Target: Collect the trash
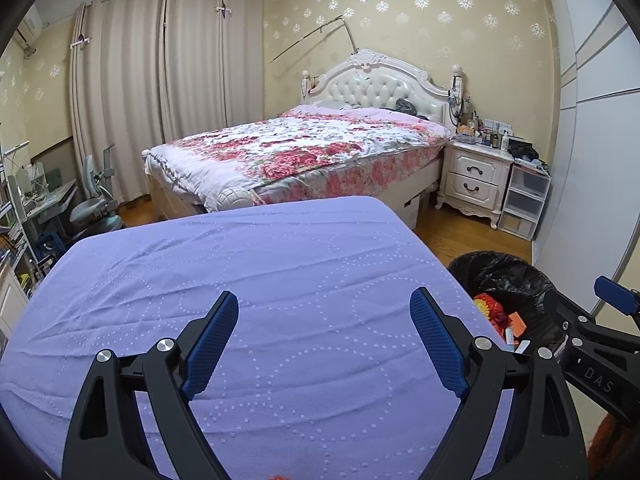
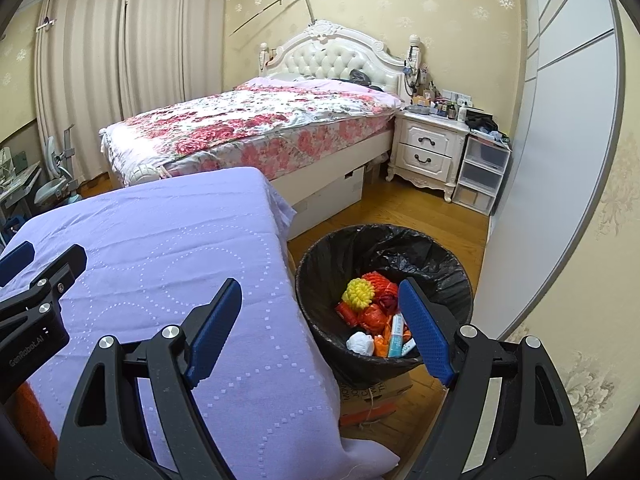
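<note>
Jaws spread wide and empty, the left gripper (image 1: 324, 344) hovered over a lilac cloth (image 1: 256, 272) draped across a table, while the right gripper (image 2: 320, 332), equally agape and holding nothing, hung above the table's edge beside a black-lined trash bin (image 2: 436, 256) on the wooden floor (image 2: 404, 208). Inside the bin lay the trash (image 2: 372, 312): orange wrappers, a yellow ball, white paper.

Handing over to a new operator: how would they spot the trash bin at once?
Find the purple-covered table. On the wooden floor at its right stands the trash bin, round and lined with a black bag. Unlike the white nightstand and clear drawers beyond, it holds bright red, orange and yellow litter.
</note>
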A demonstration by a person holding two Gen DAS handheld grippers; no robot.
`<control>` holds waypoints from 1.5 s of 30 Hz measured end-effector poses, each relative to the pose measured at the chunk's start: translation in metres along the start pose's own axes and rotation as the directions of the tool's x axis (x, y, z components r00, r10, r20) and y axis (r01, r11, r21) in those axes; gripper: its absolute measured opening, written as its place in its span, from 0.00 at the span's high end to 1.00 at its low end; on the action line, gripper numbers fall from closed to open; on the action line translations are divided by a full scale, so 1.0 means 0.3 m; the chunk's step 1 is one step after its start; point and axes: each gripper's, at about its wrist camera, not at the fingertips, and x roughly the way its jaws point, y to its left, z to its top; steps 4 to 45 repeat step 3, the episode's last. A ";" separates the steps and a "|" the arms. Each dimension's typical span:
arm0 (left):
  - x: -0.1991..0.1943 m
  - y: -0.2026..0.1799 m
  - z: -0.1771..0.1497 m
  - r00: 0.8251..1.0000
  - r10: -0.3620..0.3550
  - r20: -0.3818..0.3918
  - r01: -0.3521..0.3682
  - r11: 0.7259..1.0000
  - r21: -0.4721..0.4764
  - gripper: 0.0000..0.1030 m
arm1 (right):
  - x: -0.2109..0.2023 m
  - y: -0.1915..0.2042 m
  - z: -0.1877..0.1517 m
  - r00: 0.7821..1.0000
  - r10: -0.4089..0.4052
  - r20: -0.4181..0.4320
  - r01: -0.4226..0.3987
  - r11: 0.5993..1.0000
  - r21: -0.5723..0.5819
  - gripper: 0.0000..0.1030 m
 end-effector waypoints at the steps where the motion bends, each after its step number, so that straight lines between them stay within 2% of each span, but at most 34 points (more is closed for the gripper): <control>1: 0.008 0.010 -0.002 1.000 0.002 -0.009 -0.002 1.000 -0.004 0.17 | 0.004 0.010 0.002 1.000 0.005 -0.002 -0.005 1.000 -0.006 0.23; 3: 0.028 0.034 -0.008 1.000 0.011 -0.028 -0.011 1.000 -0.015 0.17 | 0.017 0.034 0.005 1.000 0.017 -0.006 -0.017 1.000 -0.019 0.23; 45: 0.028 0.034 -0.008 1.000 0.011 -0.028 -0.011 1.000 -0.015 0.17 | 0.017 0.034 0.005 1.000 0.017 -0.006 -0.017 1.000 -0.019 0.23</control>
